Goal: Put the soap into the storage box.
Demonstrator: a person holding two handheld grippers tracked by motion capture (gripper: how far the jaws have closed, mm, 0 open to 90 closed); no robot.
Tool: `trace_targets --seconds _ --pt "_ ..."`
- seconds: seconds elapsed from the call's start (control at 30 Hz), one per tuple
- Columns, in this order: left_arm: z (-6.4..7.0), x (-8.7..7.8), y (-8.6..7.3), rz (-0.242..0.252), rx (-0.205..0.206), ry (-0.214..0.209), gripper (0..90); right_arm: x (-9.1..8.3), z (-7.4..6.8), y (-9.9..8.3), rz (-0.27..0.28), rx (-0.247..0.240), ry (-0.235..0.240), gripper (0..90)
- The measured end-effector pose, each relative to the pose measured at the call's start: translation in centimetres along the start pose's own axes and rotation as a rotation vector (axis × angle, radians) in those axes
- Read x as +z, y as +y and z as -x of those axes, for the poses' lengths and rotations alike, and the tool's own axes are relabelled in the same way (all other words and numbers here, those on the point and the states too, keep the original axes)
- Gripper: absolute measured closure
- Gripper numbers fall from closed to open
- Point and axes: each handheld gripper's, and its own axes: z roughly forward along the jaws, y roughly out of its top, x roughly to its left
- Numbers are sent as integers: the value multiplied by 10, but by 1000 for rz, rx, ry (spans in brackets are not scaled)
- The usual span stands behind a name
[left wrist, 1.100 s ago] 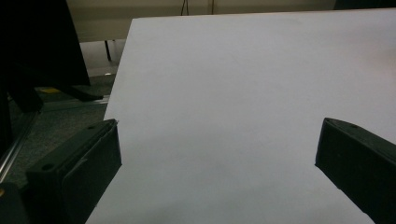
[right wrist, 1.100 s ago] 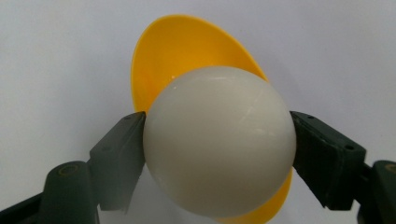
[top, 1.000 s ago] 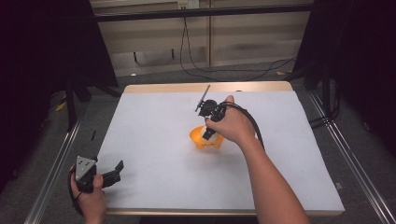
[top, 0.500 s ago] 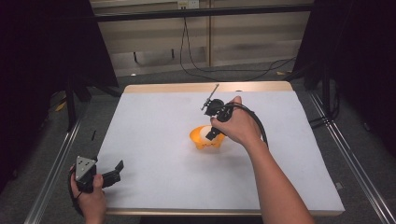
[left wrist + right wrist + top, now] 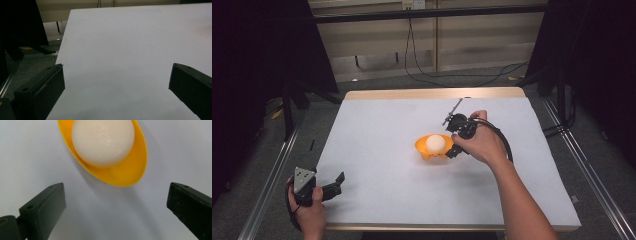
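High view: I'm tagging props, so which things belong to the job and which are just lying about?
In the job: ball, orange bowl, right tool open beside them.
Lying about: left tool open at the table corner, floor cables.

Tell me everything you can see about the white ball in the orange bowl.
The white ball is a smooth, matte, off-white sphere with no markings, possibly plastic or foam. It sits inside the shallow orange bowl, resting on the bowl's inner surface and rising well above the rim. The bowl stands near the middle of the white table. The right tool is beside the bowl with its jaws wide apart, touching neither.
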Motion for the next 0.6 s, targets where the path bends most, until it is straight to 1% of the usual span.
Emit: trace_targets --seconds 0.07,0.1,0.27,0.3,0.4,0.5,0.53,0.6 --pt "0 0 0 0 0 1 0 0 0 -7 7 1 -10 0" --pt "0 0 0 0 1 1 0 0 0 -10 9 11 -17 0" --pt "0 0 0 0 1 0 0 0 0 -28 35 35 -19 0" --pt "1 0 0 1 -4 0 0 0 0 -31 40 40 -23 0" --pt "1 0 0 1 -3 2 0 0 -1 -42 55 64 -21 0" --pt "1 0 0 -1 -2 1 0 -1 -3 -53 86 73 -29 0" --pt "1 0 0 0 -3 4 0 -1 -5 -56 97 90 -29 0" --pt "1 0 0 -1 -1 4 0 -1 -6 -63 119 95 -31 0"
